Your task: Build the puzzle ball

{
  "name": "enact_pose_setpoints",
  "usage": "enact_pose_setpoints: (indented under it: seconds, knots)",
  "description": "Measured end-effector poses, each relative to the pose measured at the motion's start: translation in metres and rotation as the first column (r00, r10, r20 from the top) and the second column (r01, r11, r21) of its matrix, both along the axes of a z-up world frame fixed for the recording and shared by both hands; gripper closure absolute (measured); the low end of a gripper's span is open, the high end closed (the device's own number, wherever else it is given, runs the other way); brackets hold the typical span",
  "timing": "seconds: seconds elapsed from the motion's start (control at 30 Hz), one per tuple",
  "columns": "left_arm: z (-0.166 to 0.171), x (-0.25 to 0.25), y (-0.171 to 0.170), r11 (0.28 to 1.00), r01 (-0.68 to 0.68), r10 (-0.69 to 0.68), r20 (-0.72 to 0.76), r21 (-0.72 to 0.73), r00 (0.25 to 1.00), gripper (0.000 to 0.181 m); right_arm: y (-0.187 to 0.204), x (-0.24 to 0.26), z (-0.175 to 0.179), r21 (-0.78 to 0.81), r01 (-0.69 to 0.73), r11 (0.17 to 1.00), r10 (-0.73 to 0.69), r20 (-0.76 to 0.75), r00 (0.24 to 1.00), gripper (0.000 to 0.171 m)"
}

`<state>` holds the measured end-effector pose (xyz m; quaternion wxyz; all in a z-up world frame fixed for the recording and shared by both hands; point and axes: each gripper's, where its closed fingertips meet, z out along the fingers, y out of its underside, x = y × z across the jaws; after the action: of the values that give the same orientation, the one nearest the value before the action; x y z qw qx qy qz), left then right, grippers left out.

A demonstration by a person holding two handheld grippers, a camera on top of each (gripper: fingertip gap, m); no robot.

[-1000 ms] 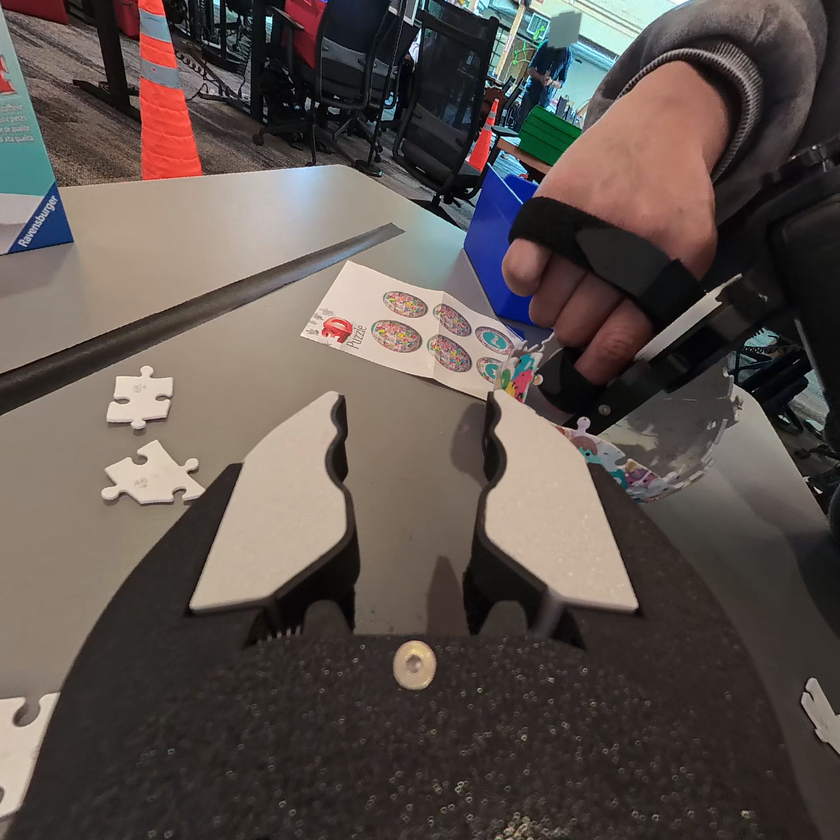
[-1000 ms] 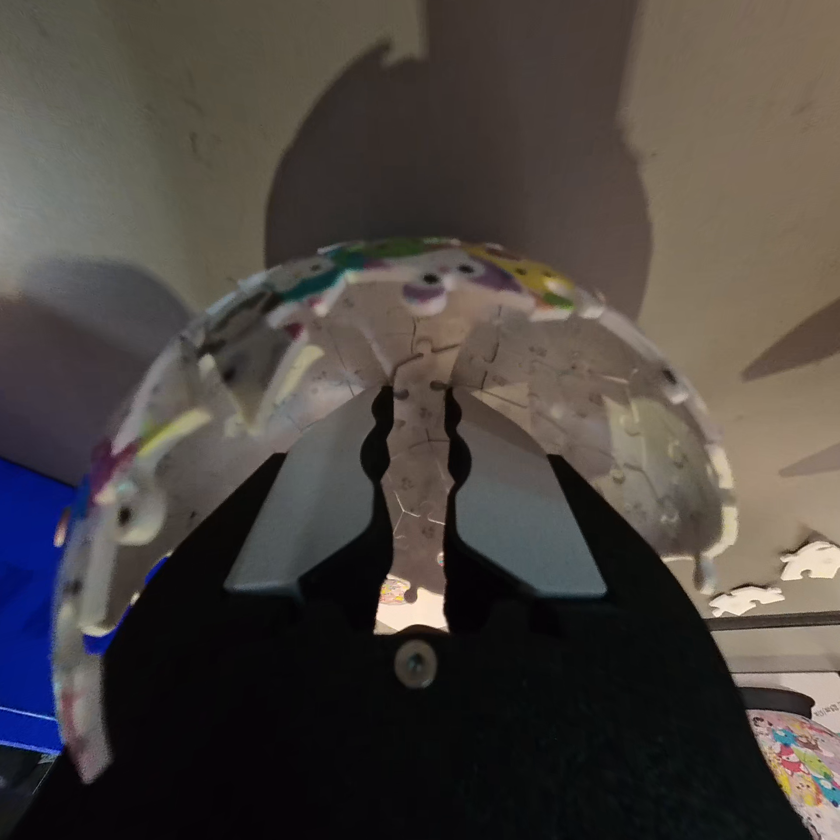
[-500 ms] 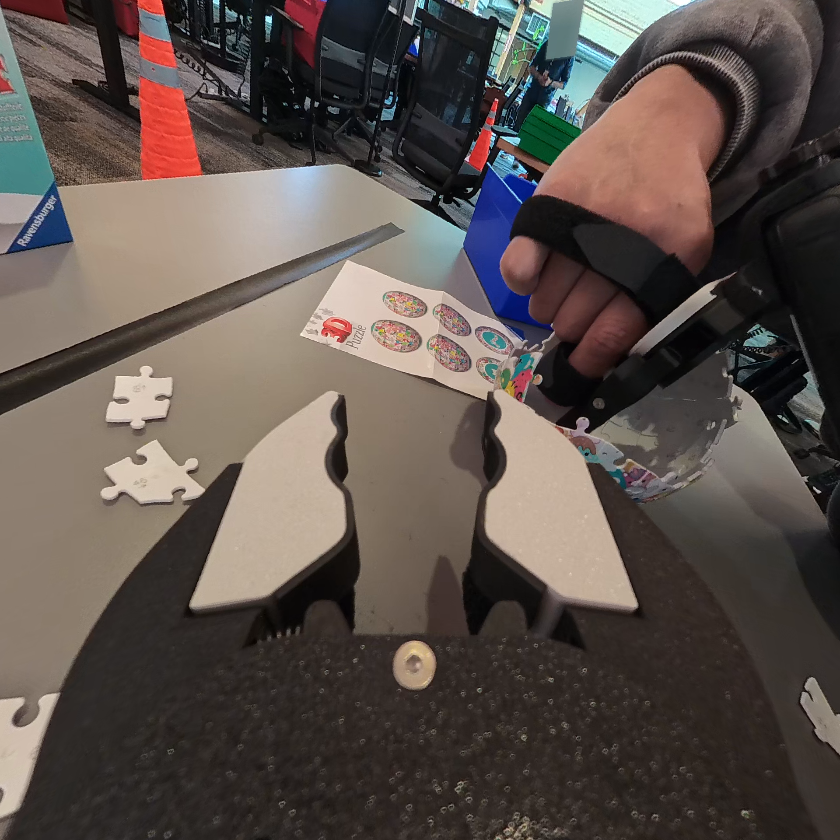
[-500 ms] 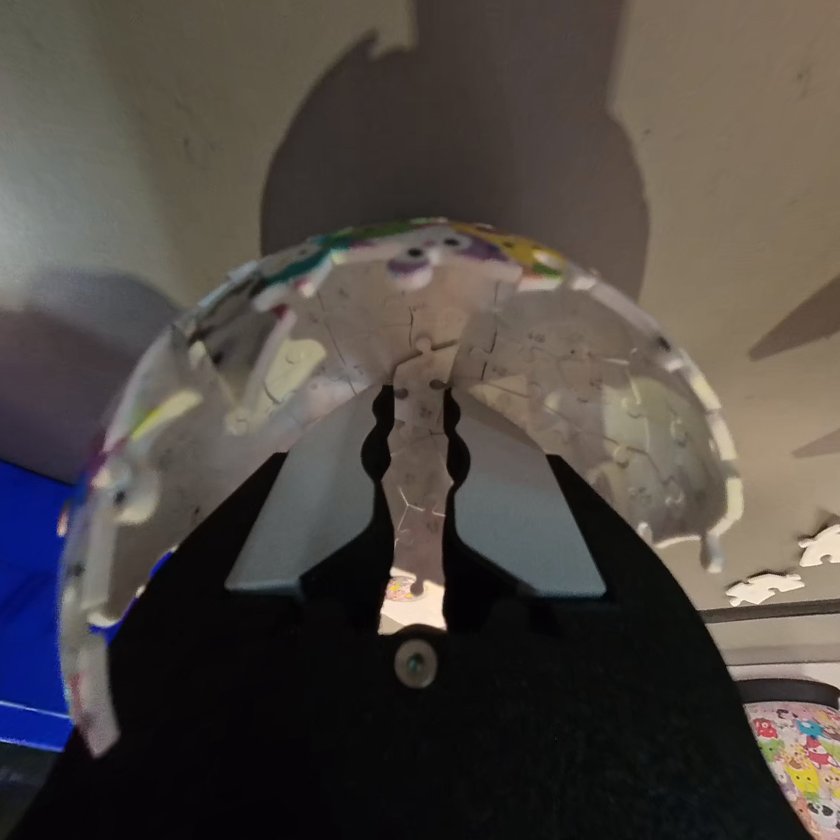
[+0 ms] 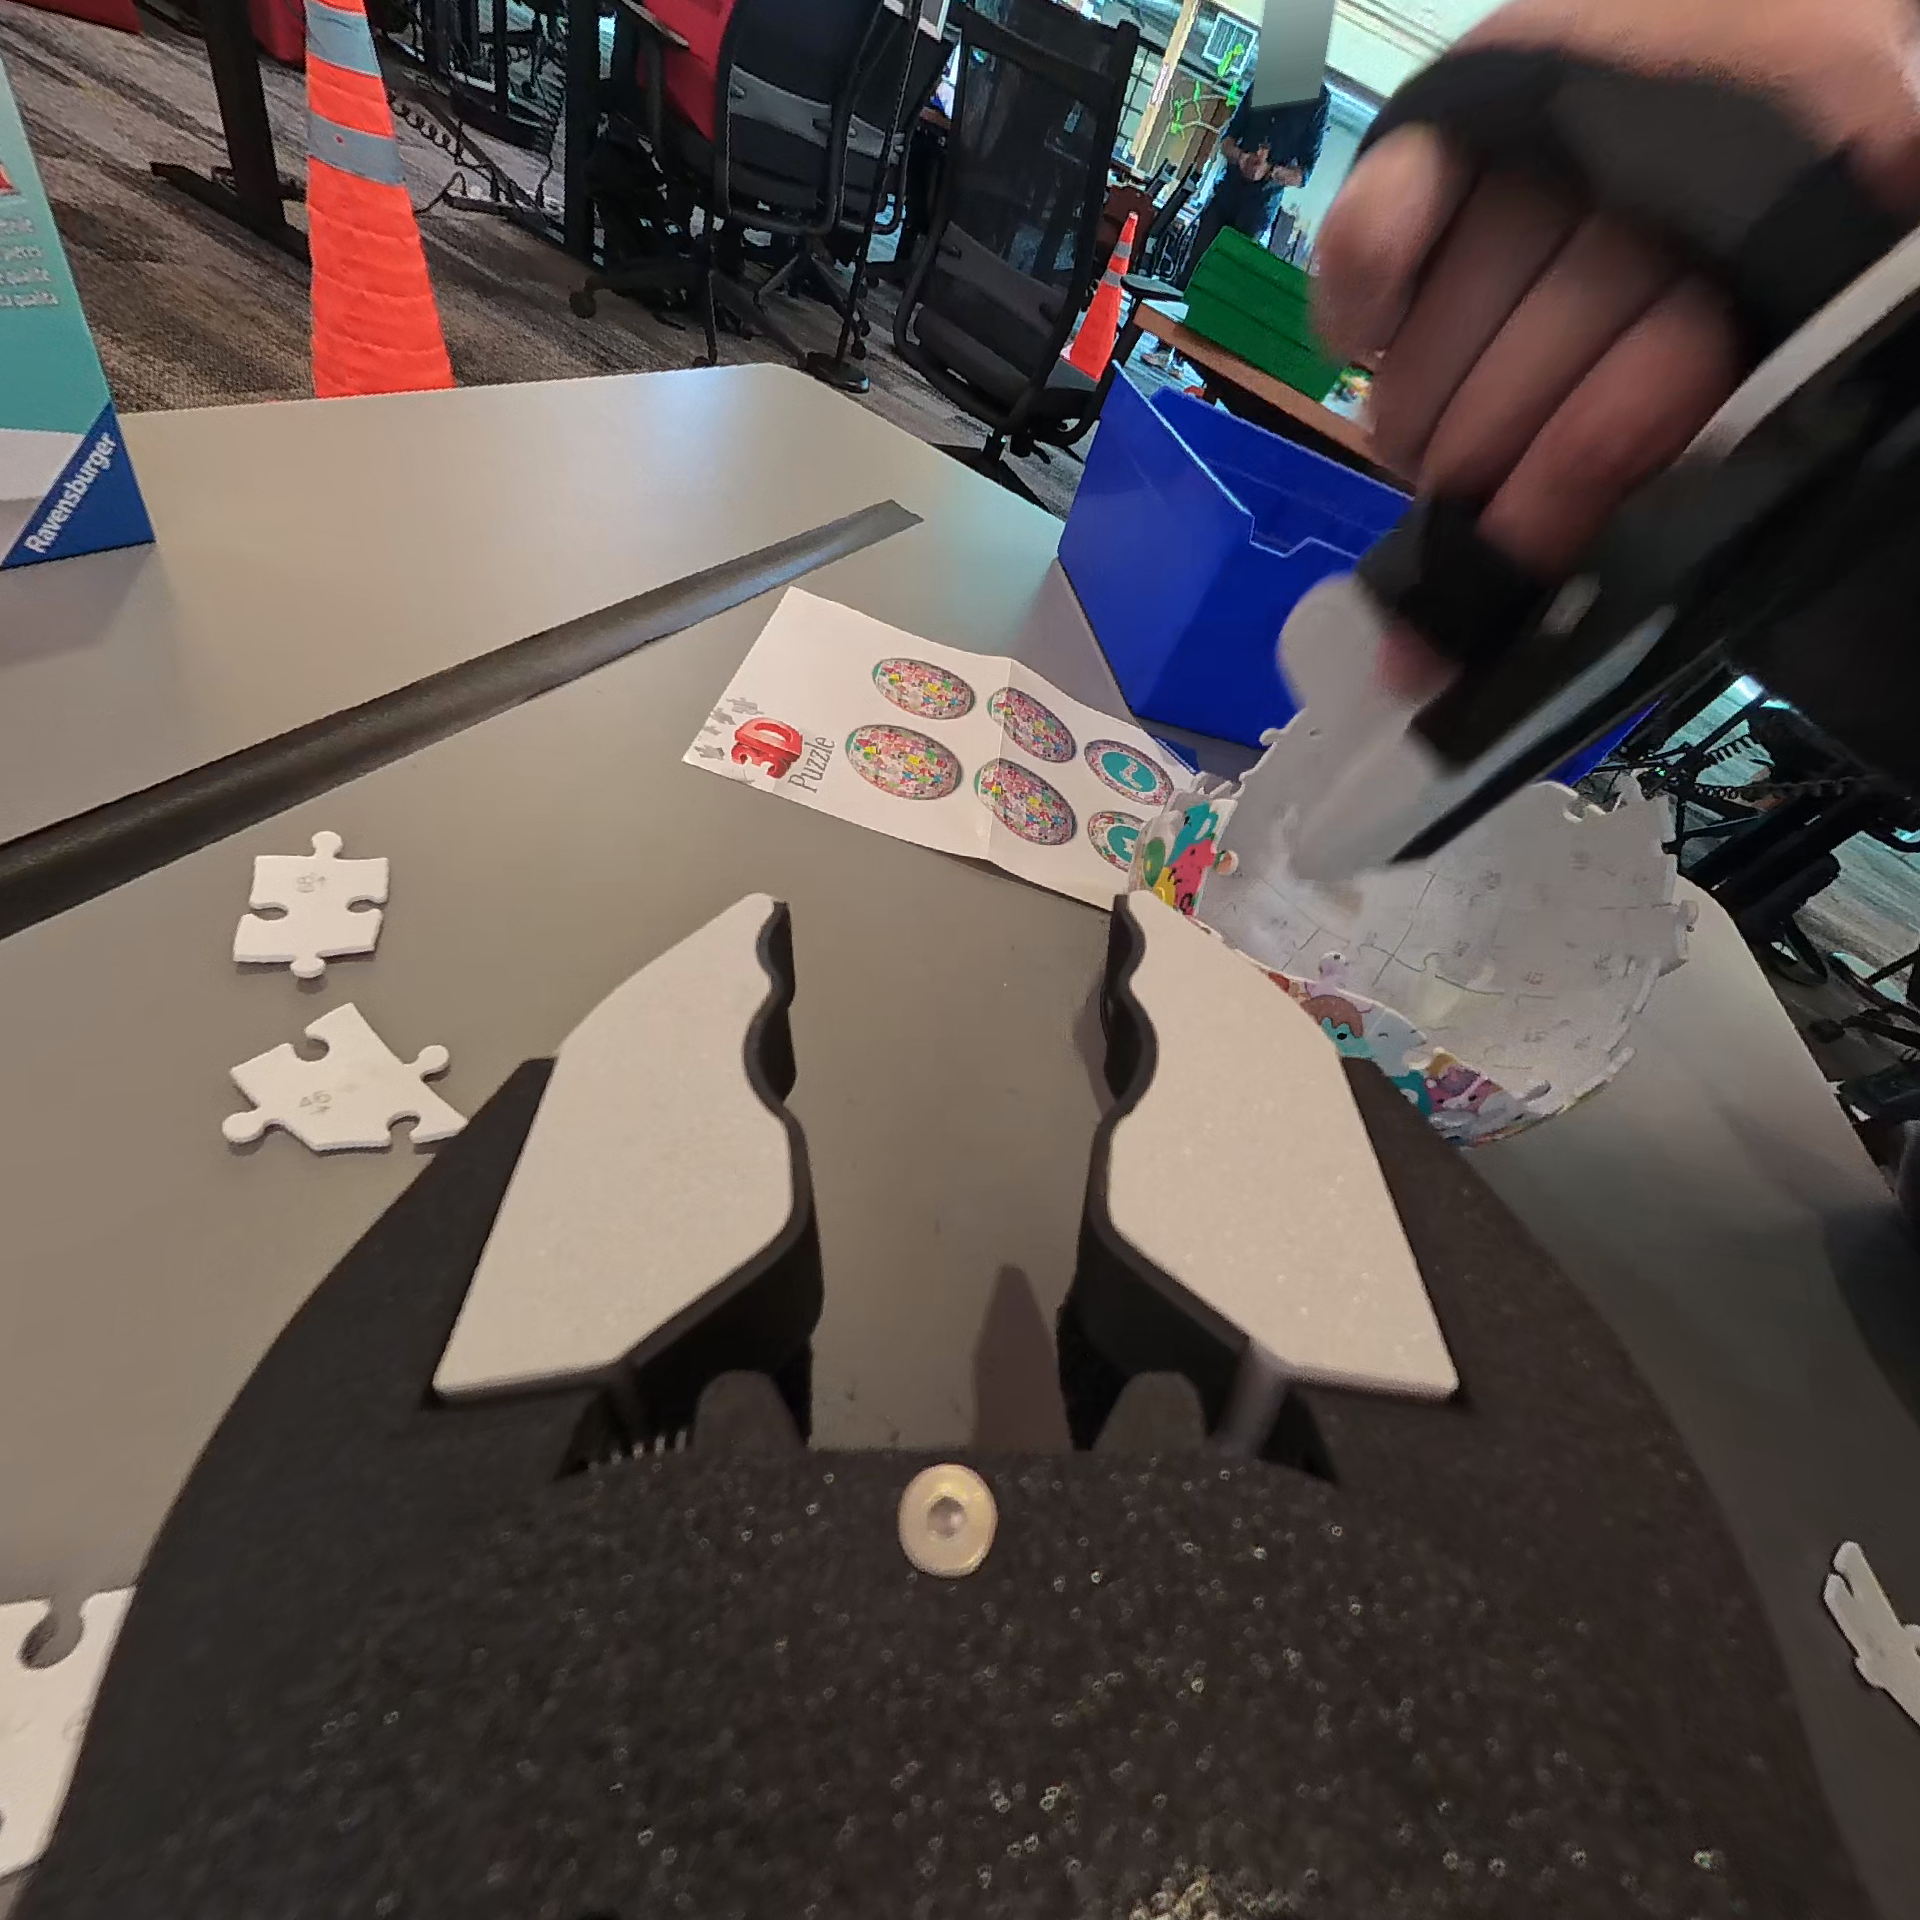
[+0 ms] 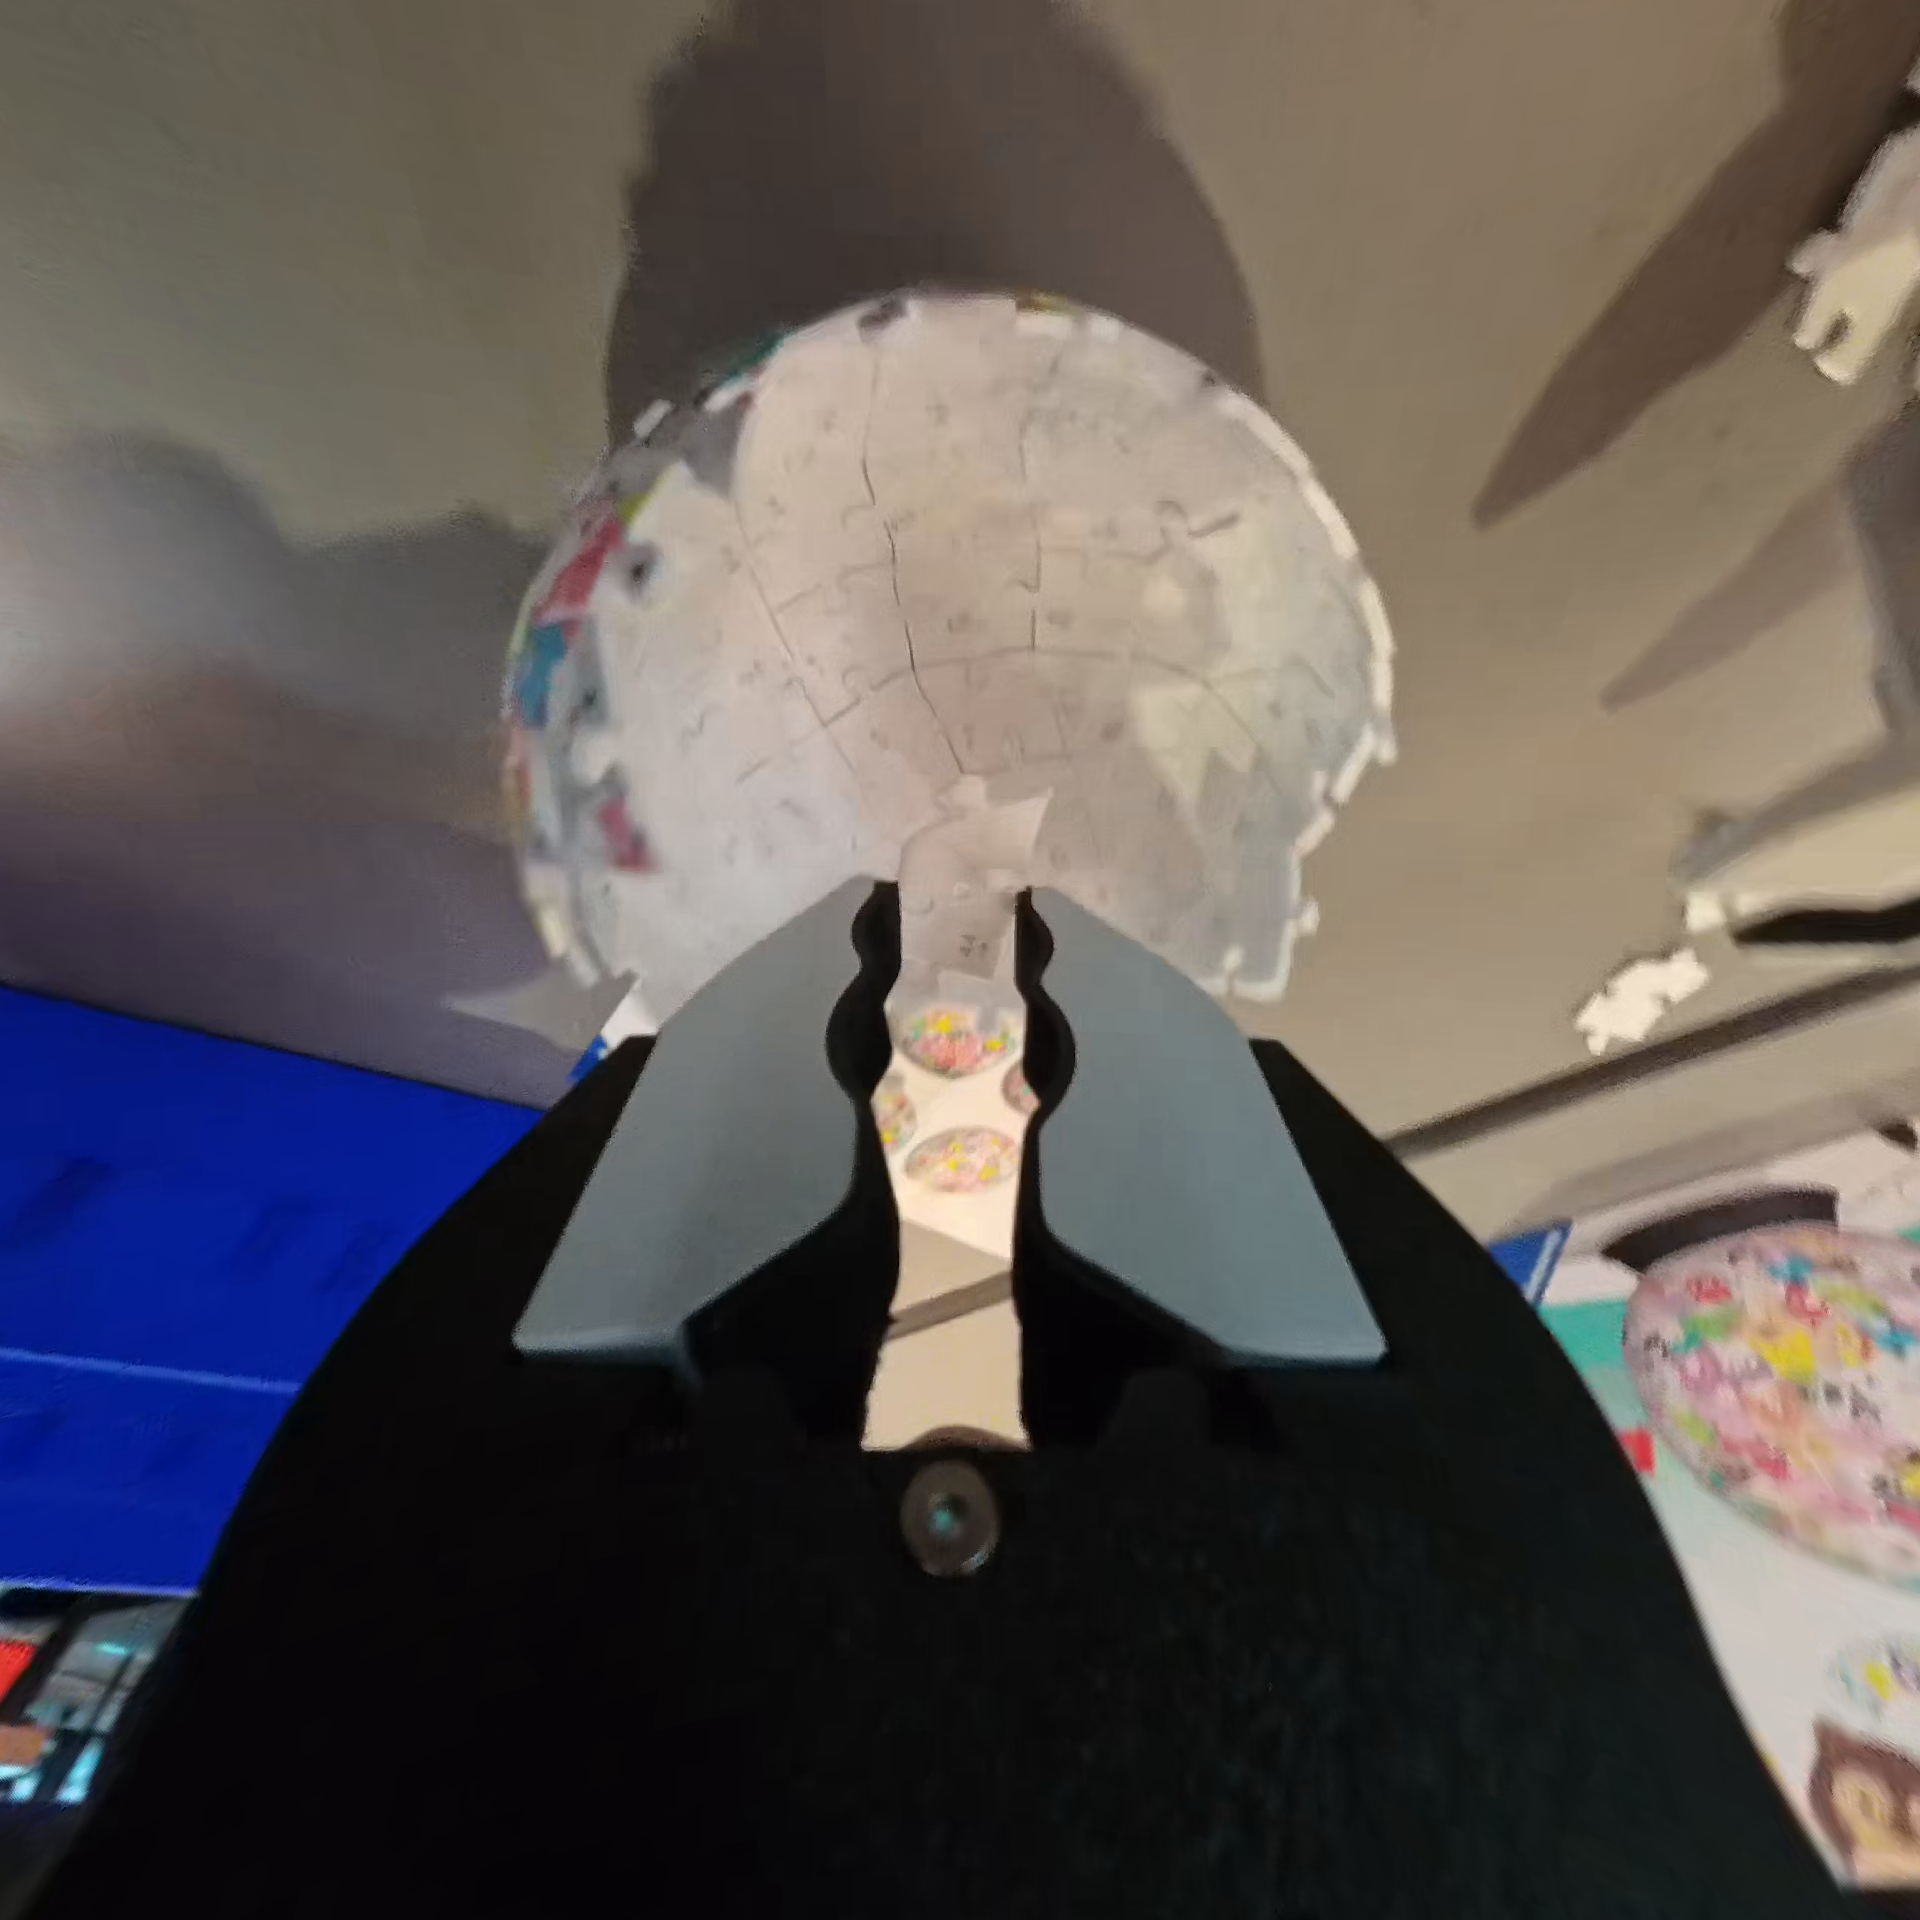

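The half-built puzzle ball is a white bowl with a colourful outside, lying on the grey table to the right of my left gripper. It fills the middle of the right wrist view, blurred. My left gripper is open and empty, low over the table. My right gripper, held in a hand, has its jaws close together on a white puzzle piece at the ball's rim. In the left wrist view the right gripper's fingers reach down to the bowl's near edge.
Two loose white pieces lie left of my left gripper, and others sit at the bottom corners. A leaflet, a blue bin and the puzzle box stand farther back. An orange cone and chairs are beyond the table.
My right gripper has drawn back and up from deep inside the bowl to its rim, so the ball looks smaller and farther off. The left gripper has not moved.
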<state>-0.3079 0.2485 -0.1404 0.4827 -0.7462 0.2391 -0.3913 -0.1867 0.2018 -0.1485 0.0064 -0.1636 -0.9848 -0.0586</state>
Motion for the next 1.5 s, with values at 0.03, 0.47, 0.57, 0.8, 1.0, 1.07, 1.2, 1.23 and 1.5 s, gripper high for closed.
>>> enact_pose_setpoints:
  seconds: [0.03,0.47,0.57,0.8,1.0,1.07,1.2,1.23,1.5]
  knots:
    - [0.0,0.0,0.0,1.0,0.0,0.0,0.0,-0.001,1.0,0.124,0.001,0.002,0.011,0.01,0.028,1.0,-0.028,-0.02,0.999,0.15]
    - [0.0,0.0,0.001,1.0,-0.01,0.01,-0.011,0.009,1.0,0.126,-0.115,0.1,0.034,-0.111,0.604,0.789,-0.614,-0.182,0.768,0.15]
    - [0.002,0.0,0.0,0.999,-0.023,0.023,-0.014,0.03,1.0,0.126,-0.15,0.106,-0.004,-0.181,0.697,0.694,-0.72,-0.203,0.664,0.15]
    - [0.054,-0.01,-0.012,0.993,-0.056,0.054,0.02,0.108,0.998,0.125,-0.162,0.079,-0.014,-0.454,0.791,0.41,-0.901,-0.339,0.272,0.15]
    - [0.086,0.02,-0.113,0.985,0.058,-0.025,-0.2,0.161,0.979,0.124,-0.159,0.055,0.011,-0.769,0.614,0.178,-0.958,-0.279,-0.072,0.15]
    - [0.064,0.044,-0.16,0.985,0.116,-0.073,-0.298,0.13,0.952,0.124,-0.159,0.045,0.019,-0.867,0.493,0.076,-0.968,-0.182,-0.17,0.15]
    - [0.027,0.082,-0.215,0.969,0.091,0.027,-0.465,0.228,0.885,0.134,-0.167,0.023,0.04,-0.964,0.15,-0.22,-0.952,0.179,-0.247,0.151]
    - [0.023,0.092,-0.225,0.964,0.089,0.042,-0.473,0.25,0.88,0.137,-0.169,0.019,0.045,-0.955,0.067,-0.289,-0.935,0.267,-0.235,0.15]
    - [0.03,0.119,-0.24,0.962,0.001,0.108,-0.386,0.272,0.916,0.14,-0.19,0.007,0.062,-0.777,-0.269,-0.57,-0.793,0.606,-0.069,0.151]
